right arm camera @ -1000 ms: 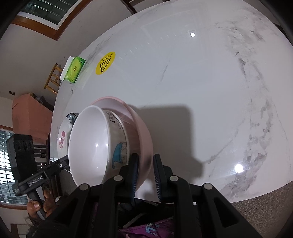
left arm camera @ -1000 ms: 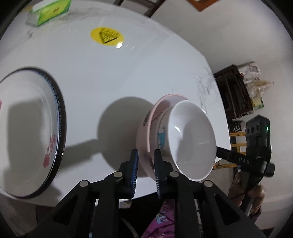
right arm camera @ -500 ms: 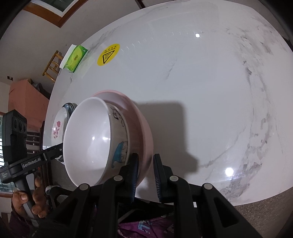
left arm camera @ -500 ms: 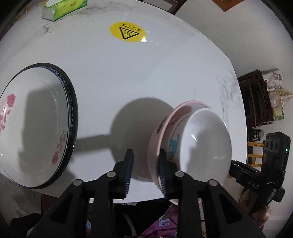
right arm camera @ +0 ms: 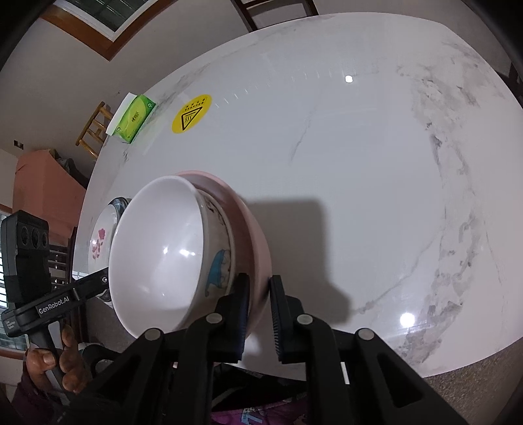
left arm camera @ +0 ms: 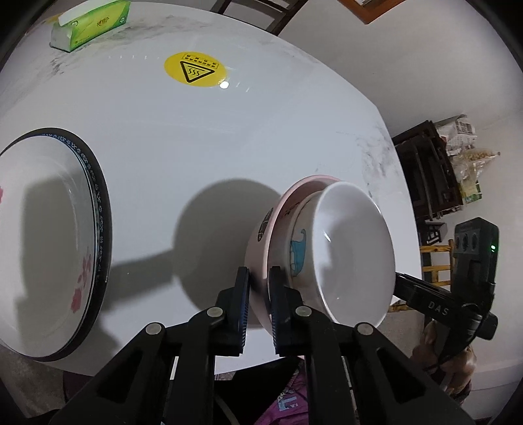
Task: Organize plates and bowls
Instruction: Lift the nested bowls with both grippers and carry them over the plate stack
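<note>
A white bowl point(left arm camera: 353, 255) with a blue cartoon print is nested inside a pink bowl point(left arm camera: 261, 238). Both are held tilted above the white marble table point(left arm camera: 196, 137). My left gripper point(left arm camera: 260, 294) is shut on the pink bowl's rim from one side. My right gripper point(right arm camera: 260, 300) is shut on the pink bowl's point(right arm camera: 248, 235) rim from the other side, with the white bowl point(right arm camera: 163, 255) inside it. A white plate point(left arm camera: 49, 242) with a dark rim and pink flowers lies on the table to the left; it also shows in the right wrist view point(right arm camera: 101, 235).
A green tissue pack point(left arm camera: 88, 23) lies at the table's far edge, next to a round yellow hot-surface sticker point(left arm camera: 194, 68). A dark shelf point(left arm camera: 428, 170) with bags stands beyond the table's right side. Chairs stand behind the table.
The left gripper opened about half a second ago and has closed again on the pink bowl's rim. The nested bowls have shifted slightly over the table.
</note>
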